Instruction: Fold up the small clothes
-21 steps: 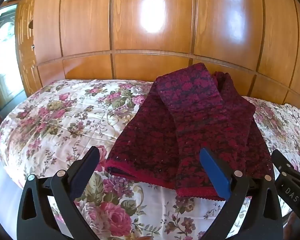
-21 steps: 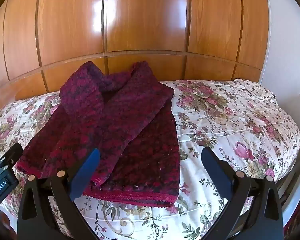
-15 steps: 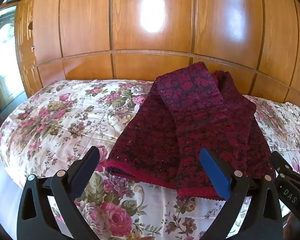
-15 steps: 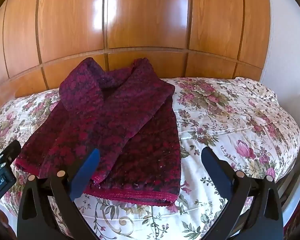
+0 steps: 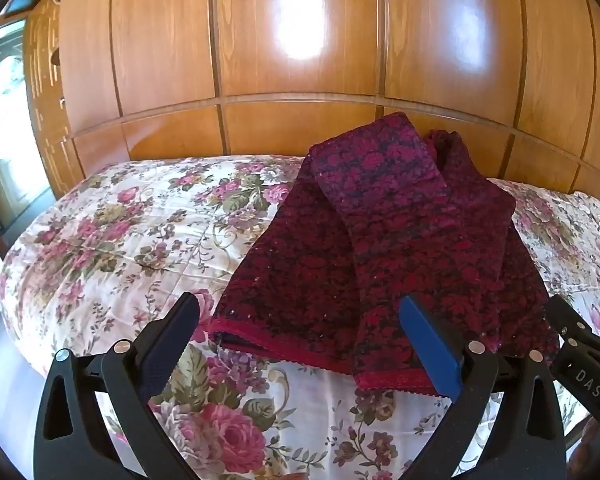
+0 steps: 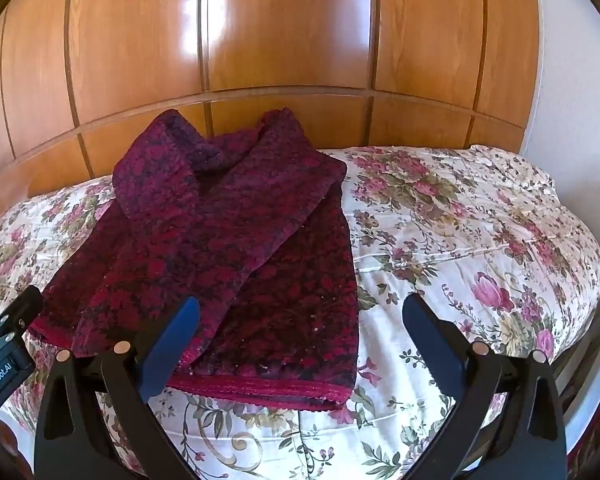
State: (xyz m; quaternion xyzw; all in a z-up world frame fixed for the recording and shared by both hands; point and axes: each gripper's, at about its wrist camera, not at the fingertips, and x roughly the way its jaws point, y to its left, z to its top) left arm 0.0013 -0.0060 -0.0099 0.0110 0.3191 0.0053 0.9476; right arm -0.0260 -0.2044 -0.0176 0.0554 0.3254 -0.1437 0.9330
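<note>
Nearest the left wrist camera, the left gripper (image 5: 300, 328) is seen with its jaws spread as wide as they go, and nothing is held between them; the near hem of the garment (image 5: 380, 264) lies beyond the gap, apart from both fingers. At the right edge of that view, part of the right gripper's black body is glimpsed. In the right wrist view, the right gripper (image 6: 300, 328) is likewise held fully open and empty, with its left blue finger (image 6: 172, 344) shown in front of the garment's red hem (image 6: 260, 390), though contact cannot be told.

The dark red, flower-patterned knitted garment (image 6: 228, 248) is laid on the floral bedspread (image 6: 460, 240), hem toward the cameras. Both sleeves are folded in over the body and are crossed over one another on top. The garment's far end is seen against the panelling behind.

Beyond the bed, a glossy wooden panelled wall (image 5: 300, 60) is shown, with bright patches of light reflected on it. A white wall (image 6: 572, 80) is seen at the far right.
</note>
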